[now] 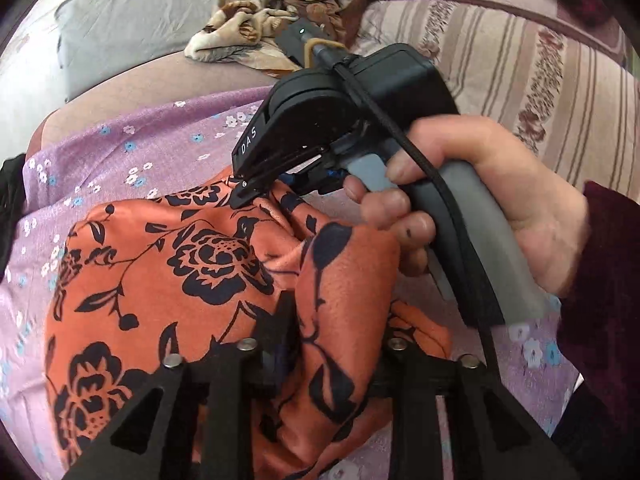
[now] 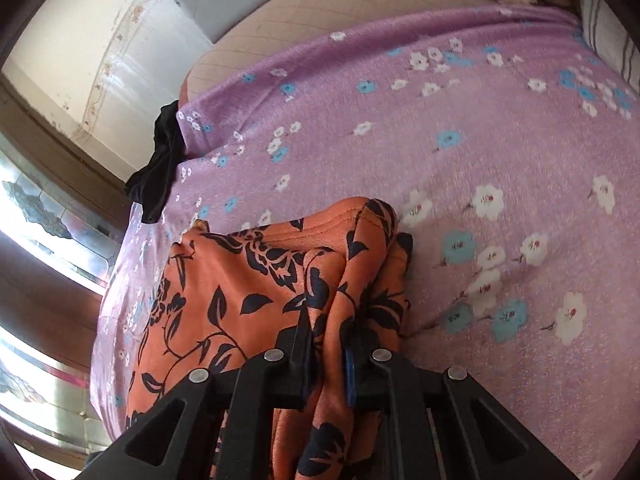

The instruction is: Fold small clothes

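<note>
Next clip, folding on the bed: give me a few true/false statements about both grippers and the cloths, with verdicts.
1. Both grippers are shut on the orange floral garment. True: left gripper, right gripper.
2. The garment lies on a purple flowered sheet. True.
3. The orange garment is plain. False: it has a dark floral print.
4. A black cloth sits at the sheet's edge. True.
5. The crumpled brown patterned cloth lies on the orange garment. False: it lies apart, farther back.

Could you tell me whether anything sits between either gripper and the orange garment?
Nothing visible does. The left gripper and the right gripper are each already shut on a bunched fold of the orange garment, which lies on the purple sheet.
</note>
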Tool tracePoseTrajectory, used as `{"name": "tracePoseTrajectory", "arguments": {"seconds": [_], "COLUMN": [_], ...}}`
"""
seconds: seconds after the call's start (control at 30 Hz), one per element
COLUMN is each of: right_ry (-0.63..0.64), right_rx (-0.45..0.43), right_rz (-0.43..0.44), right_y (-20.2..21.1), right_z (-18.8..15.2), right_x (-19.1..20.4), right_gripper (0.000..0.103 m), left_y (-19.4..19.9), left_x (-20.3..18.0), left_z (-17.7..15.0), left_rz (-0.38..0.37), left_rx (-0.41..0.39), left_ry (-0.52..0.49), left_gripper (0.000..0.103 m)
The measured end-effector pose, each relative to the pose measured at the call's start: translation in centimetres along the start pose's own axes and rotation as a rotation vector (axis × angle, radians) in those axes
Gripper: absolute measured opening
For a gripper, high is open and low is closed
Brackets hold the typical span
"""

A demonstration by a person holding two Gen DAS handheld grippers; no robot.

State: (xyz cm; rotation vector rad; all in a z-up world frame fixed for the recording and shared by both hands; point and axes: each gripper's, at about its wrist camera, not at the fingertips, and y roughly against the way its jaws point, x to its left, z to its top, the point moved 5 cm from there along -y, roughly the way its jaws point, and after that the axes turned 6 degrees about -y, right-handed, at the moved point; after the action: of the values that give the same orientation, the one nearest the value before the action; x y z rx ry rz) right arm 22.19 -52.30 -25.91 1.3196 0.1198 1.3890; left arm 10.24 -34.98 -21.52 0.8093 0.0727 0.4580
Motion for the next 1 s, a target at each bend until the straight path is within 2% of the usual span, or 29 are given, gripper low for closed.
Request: {"name": "tracePoseTrajectory", "arguments": {"seconds": [0.03, 0.1, 0.2, 0.27, 0.33, 0.4, 0.5, 0.53, 0.6, 0.73, 0.8, 0.87, 1.0], "right_ry": [-0.021, -0.048, 0.012, 0.057, 0.09, 0.114, 0.15, 0.163, 0.186, 0.175, 0.149, 0.099, 0.101], "right_rx": [0.01, 0.029, 0.006, -0.038, -0.09, -0.133, -0.126, -0.105, -0.049, 0.054, 0.027, 0.028, 0.03], "right_rz": [0.005, -0.02, -0.125, -0.222, -0.267, -0.233, -0.101, -0.076, -0.093, -0.259, -0.276, -0.247, -0.282], "right_y": [0.0, 0.3, 1.9, 3.8, 6.1, 8.1, 9.0, 8.7, 7.4, 5.3, 6.2, 6.8, 6.6], "right_z": [0.0, 0.2, 0.0, -0.4, -0.9, -1.7, -4.2, -5.4, -8.0, -12.3, -12.9, -12.9, -11.4], "right_x": [-0.2, -0.1, 1.2, 2.1, 2.9, 4.3, 7.1, 7.8, 8.5, 5.6, 4.1, 3.5, 4.8], "right_gripper": [0.016, 0.02, 0.022, 0.022, 0.022, 0.023, 0.022, 0.022, 0.022, 0.017, 0.006, 0.006, 0.007], "left_y": [0.6, 2.7, 6.4, 8.4, 9.6, 9.6, 7.8, 7.2, 6.1, 5.8, 5.7, 5.5, 5.1], "left_x": [0.0, 0.3, 2.5, 4.8, 7.4, 10.2, 13.6, 14.0, 14.3, 13.9, 13.8, 13.7, 13.7], "left_z": [0.0, -0.4, -0.6, -0.7, -1.2, -2.0, -4.0, -4.7, -6.1, -8.5, -8.8, -8.9, -8.8], "left_rz": [-0.003, 0.01, 0.028, 0.072, 0.136, 0.192, 0.217, 0.231, 0.248, 0.235, 0.227, 0.227, 0.228], "left_rx": [0.012, 0.002, -0.059, -0.082, -0.081, -0.056, 0.038, 0.076, 0.159, 0.194, 0.199, 0.203, 0.208], "left_ry": [-0.017, -0.033, -0.012, 0.042, 0.105, 0.18, 0.291, 0.314, 0.332, 0.348, 0.361, 0.362, 0.362], "left_gripper": [0.041, 0.062, 0.07, 0.071, 0.073, 0.073, 0.072, 0.072, 0.072, 0.075, 0.075, 0.075, 0.075]}}
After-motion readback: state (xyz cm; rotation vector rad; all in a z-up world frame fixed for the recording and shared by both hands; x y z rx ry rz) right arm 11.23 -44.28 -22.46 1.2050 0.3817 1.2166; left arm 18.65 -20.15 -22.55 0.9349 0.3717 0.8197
